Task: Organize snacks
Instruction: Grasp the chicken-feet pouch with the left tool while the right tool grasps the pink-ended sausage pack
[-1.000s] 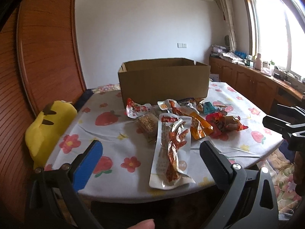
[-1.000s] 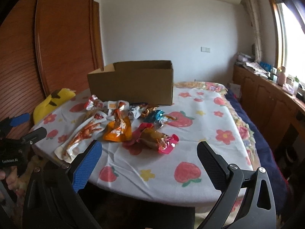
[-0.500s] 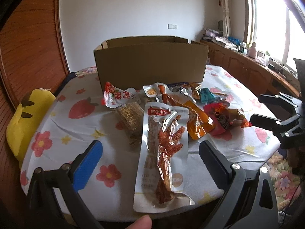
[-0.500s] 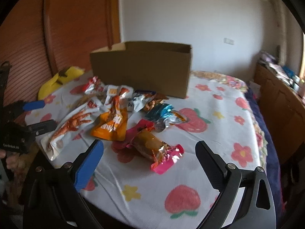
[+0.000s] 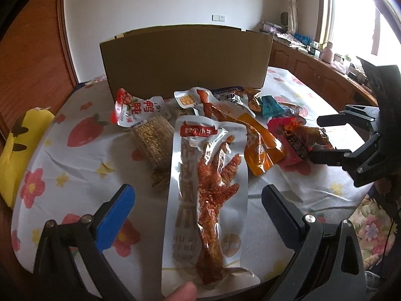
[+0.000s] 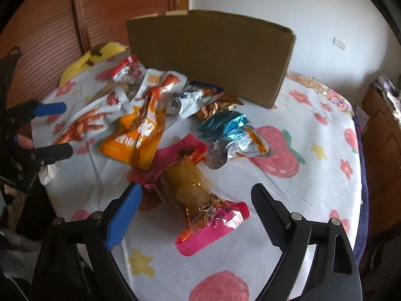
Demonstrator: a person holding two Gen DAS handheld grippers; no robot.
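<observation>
Snacks are spread over the near half of the table (image 5: 82,150), heaped in front of a cardboard box (image 5: 185,60) that stands open-topped at the far side. Nearest the table edge lies the long chicken-foot packet (image 5: 208,190), running near to far, right between the spread fingers of the left gripper (image 5: 198,208), which hangs above it with nothing in its grip. A fingertip (image 5: 181,291) shows at the bottom edge, just at the packet's near end. To the left of that packet sits a clear pack of grainy bars (image 5: 155,140), and beyond it a red-and-white pouch (image 5: 137,111). To the right, an orange pouch (image 5: 260,148), then a pink packet (image 6: 198,200) with a brown snack inside, and farther back a blue foil wrapper (image 6: 223,125). The right gripper (image 6: 196,208) straddles the pink packet, jaws wide but just been closing in, pads clear of the wrapper on both sides. The table wears a white cloth with strawberries and flowers. A yellow plush toy (image 5: 15,150) slumps off the left edge, against wooden panelling.
</observation>
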